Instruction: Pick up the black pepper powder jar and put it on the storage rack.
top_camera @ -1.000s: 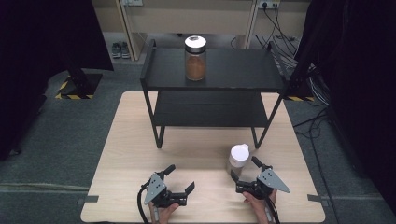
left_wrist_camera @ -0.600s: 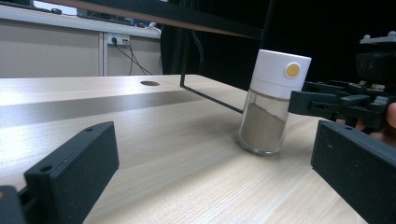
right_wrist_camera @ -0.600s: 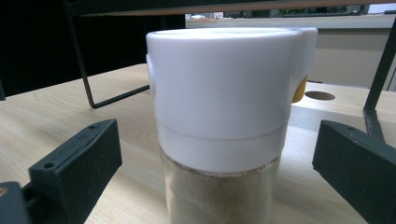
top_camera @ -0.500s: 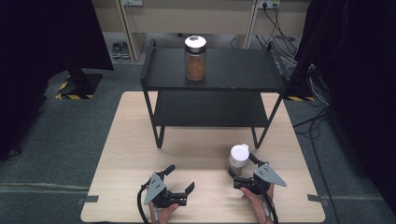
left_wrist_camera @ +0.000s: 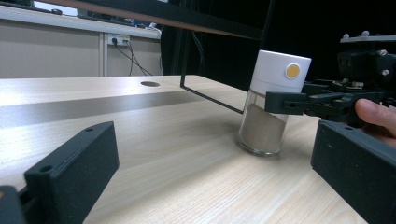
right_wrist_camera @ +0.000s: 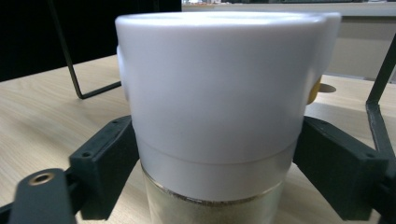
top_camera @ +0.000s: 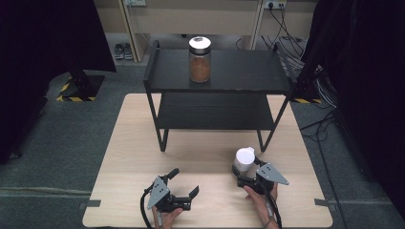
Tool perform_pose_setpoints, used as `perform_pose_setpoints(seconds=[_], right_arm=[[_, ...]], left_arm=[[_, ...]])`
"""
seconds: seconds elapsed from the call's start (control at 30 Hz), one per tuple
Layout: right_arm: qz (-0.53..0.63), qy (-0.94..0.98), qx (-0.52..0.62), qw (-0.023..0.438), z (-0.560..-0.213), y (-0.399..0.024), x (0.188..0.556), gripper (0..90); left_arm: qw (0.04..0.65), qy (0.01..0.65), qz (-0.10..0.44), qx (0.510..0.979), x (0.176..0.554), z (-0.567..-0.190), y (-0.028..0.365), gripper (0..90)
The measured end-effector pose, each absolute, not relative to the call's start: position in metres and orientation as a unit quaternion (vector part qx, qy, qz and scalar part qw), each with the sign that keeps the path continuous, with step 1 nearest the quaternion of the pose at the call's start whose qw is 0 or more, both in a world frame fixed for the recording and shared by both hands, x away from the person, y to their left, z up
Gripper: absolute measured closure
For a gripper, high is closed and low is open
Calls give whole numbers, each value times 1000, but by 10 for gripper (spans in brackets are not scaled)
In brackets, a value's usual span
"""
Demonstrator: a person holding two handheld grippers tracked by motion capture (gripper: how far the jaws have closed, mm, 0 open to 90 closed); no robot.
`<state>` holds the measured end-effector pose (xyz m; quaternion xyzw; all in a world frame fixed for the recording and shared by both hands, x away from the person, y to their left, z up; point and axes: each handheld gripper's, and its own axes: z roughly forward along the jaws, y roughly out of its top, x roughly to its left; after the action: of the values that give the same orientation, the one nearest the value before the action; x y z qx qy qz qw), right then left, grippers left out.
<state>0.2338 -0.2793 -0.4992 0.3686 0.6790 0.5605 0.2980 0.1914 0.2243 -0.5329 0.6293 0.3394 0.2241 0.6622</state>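
A glass jar point(top_camera: 245, 157) with a white lid and pale powder inside stands upright on the wooden table point(top_camera: 133, 143), front right. My right gripper point(top_camera: 246, 168) reaches it from the near side. In the right gripper view its jaws press both sides of the jar point(right_wrist_camera: 215, 93) just under the lid. The left gripper view shows the jar point(left_wrist_camera: 273, 112) with a yellow dot on its lid, and the right gripper point(left_wrist_camera: 327, 100) with a thumb behind it. My left gripper point(top_camera: 185, 181) rests open at the front of the table, nothing between its jaws.
A black two-level metal rack point(top_camera: 239, 71) stands at the back of the table. On its top shelf is a jar of brown powder point(top_camera: 199, 59) with a white lid. The rack's legs point(top_camera: 263, 140) come down just behind the front jar.
The right gripper has edged slightly forward around the white-lidded jar. The jar and the left gripper have stayed in place.
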Motion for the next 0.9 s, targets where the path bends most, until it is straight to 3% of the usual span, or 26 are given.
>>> perform_pose_setpoints(seconds=[0.3, 0.9], right_arm=[[554, 688, 361, 298, -497, -279, 235, 301], [566, 686, 340, 305, -494, -282, 232, 306]], left_arm=[[662, 340, 224, 629, 191, -533, 224, 4], [663, 340, 224, 628, 191, -533, 225, 5]])
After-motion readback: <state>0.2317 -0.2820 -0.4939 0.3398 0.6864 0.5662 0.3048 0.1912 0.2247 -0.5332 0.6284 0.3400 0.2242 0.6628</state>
